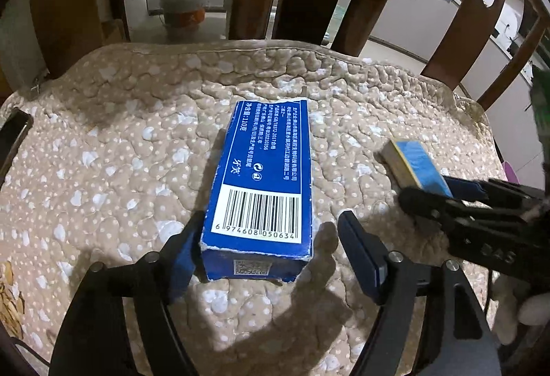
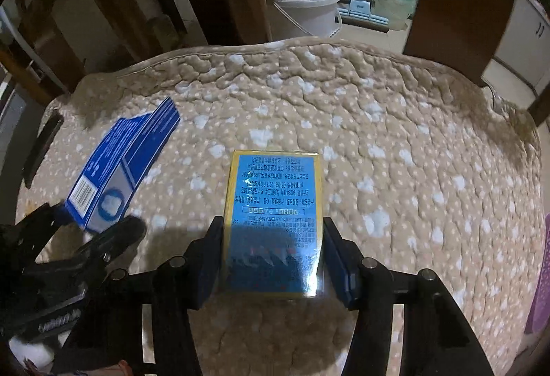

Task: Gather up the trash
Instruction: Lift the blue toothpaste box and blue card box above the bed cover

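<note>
Since both cartons on the chair cushion are trash, my left gripper straddles the blue toothpaste box near its middle, jaws apart, while my right gripper clamps the yellow-edged blue box toward its front edge.

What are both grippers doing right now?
Left gripper: open, jaws straddling the dark blue box, not clamped.
Right gripper: shut on the light blue box.

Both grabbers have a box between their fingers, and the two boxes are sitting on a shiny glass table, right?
Not quite. The blue barcode box sits between the left gripper's fingers, and the yellow-edged box between the right gripper's, but they are on a quilted beige cushion on a wooden chair, not a glass table. Both wrist views show the padded fabric.
</note>
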Available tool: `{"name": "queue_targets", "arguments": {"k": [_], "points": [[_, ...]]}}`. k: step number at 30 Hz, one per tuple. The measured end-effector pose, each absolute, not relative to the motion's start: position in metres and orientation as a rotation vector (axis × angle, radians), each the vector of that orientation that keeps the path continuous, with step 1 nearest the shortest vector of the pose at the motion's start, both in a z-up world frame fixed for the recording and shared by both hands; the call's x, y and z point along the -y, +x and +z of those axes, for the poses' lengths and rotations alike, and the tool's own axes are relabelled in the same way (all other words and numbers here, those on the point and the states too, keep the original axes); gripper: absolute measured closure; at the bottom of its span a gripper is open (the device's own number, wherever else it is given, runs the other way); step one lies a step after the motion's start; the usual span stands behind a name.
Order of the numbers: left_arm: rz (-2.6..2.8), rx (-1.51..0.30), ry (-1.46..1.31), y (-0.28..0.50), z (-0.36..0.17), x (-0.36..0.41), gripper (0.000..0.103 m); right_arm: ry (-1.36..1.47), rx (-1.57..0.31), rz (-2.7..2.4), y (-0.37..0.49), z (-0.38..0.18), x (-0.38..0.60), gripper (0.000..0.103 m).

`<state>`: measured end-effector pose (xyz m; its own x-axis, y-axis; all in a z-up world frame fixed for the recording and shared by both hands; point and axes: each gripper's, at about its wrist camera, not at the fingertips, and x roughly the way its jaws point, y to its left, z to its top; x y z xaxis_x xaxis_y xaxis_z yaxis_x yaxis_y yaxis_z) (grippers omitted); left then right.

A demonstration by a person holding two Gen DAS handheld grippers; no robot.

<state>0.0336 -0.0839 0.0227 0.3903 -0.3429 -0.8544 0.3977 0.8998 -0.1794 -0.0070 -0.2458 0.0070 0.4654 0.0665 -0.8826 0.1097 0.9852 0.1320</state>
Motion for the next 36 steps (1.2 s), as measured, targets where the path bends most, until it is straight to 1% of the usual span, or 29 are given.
{"name": "queue_targets", "arguments": {"k": [1, 2, 5, 8, 12, 19, 26, 29, 36], "points": [[-0.452, -1.066, 0.064, 0.034, 0.024, 0.082, 0.048, 0.182, -1.085, -0.021, -0.013, 0.008, 0.246, 0.044], [-0.422, -1.059, 0.075, 0.034, 0.025, 0.078, 0.056, 0.189, -1.084, -0.014, -0.020, 0.008, 0.247, 0.044], [-0.406, -1.045, 0.012, 0.037, 0.031, 0.064, 0.056, 0.210, -1.079, 0.003, -0.044, 0.011, 0.258, 0.044], [-0.440, -0.992, -0.018, 0.031, 0.041, 0.059, 0.056, 0.236, -1.054, 0.016, -0.071, 0.018, 0.269, 0.044], [-0.478, -0.930, 0.018, 0.011, 0.054, 0.069, 0.056, 0.285, -1.014, 0.023, -0.102, 0.026, 0.288, 0.044], [-0.499, -0.977, 0.100, -0.035, 0.049, 0.099, 0.056, 0.313, -0.935, -0.030, -0.155, 0.038, 0.332, 0.044], [-0.492, -1.011, 0.071, -0.079, 0.070, 0.110, 0.056, 0.395, -0.885, -0.055, -0.191, 0.035, 0.370, 0.044], [-0.493, -1.013, 0.089, -0.094, 0.078, 0.120, 0.056, 0.384, -0.853, -0.059, -0.204, 0.036, 0.374, 0.044], [-0.487, -0.965, 0.240, -0.130, 0.092, 0.156, 0.056, 0.294, -0.777, -0.057, -0.224, 0.042, 0.371, 0.044]]}}
